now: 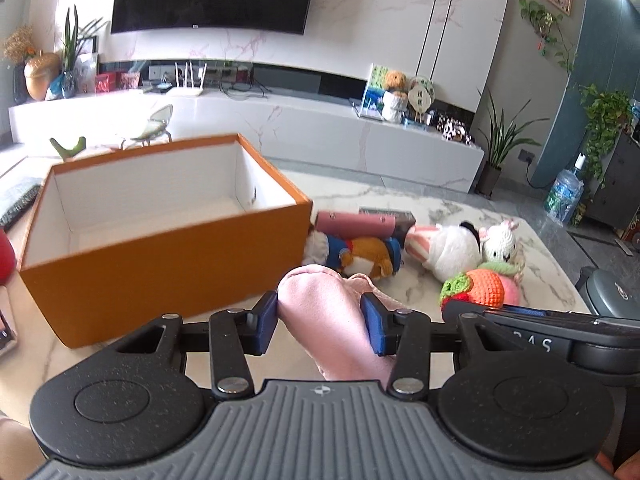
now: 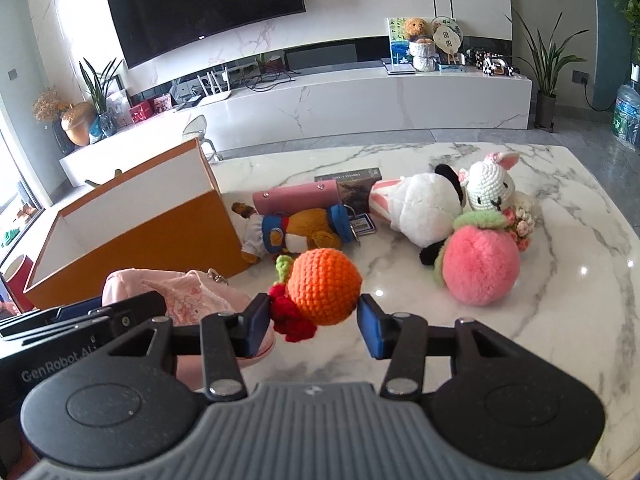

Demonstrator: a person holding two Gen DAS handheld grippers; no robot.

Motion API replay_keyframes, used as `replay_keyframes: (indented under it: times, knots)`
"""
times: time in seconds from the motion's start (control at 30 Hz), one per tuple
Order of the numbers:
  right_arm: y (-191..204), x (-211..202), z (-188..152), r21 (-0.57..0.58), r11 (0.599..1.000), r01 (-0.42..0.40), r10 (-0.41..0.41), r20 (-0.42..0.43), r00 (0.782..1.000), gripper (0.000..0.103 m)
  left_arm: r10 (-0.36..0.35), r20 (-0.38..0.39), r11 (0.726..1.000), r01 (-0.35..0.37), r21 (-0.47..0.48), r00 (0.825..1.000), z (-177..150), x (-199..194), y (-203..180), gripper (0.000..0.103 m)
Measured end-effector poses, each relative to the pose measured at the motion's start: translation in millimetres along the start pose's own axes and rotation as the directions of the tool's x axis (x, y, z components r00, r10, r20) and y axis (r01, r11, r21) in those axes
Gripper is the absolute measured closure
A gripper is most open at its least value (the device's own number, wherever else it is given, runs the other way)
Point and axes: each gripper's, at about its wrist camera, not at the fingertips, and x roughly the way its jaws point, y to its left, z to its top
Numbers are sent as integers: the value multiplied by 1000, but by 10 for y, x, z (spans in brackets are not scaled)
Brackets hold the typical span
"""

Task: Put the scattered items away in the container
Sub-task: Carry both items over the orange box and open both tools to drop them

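The left tool (image 1: 325, 320) has its two blue pads pressed against either side of a soft pink pouch (image 1: 332, 320), gripping it just above the marble worktop (image 1: 460, 216), close in front of the orange box (image 1: 160, 240). The box stands upright on the worktop with its white interior open to view and nothing visible inside. The right tool (image 2: 314, 320) is narrowed around an orange crocheted fruit (image 2: 324, 288) with a green leaf and red trim; the right pad touches the fruit, while whether the left pad presses it cannot be told. Further back on the worktop lie a brown plush bear in blue clothing (image 2: 296, 236), just beside the box's corner, a pink rolled case (image 2: 296, 198) behind it, a dark booklet (image 2: 352, 184), a white plush with black ears (image 2: 424, 208), a crocheted white bunny (image 2: 488, 188), and a pink fluffy peach (image 2: 480, 268) near the bunny.
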Motion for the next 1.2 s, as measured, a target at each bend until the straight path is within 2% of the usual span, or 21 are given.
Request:
replay_keyframes:
  times: [0.17,0.37,0.63,0.73,0.9,1.1,1.2]
  knots:
    - [208,-85,165,-16,999,-51,52,34,998,52,38,87,999,-36,-18,996,245,-225,171,51]
    - [596,-88,443,-91,987,-130,137,83,987,52,108,170,994,-102,-43,980,551,-359,441,51]
    - [1077,297,816,-173,955,-239,251,47,967,52,210,214,977,-195,-85,954,892,-225,838,51]
    - [1257,553,920,-198,942,-270,277,6,961,52,243,206,969,-225,-104,948,964,-81,991,53]
    - [1507,1038,965,-210,926,-314,299,-98,949,52,291,135,952,-273,-142,947,899,243,1261,55]
    - [1691,1560,836,-179,908,-379,325,-268,907,52,328,28,931,-318,-179,944,753,504,1521,55]
    - [1774,1674,787,-183,903,-389,323,-307,895,52,346,-11,919,-341,-197,938,678,551,1611,55]
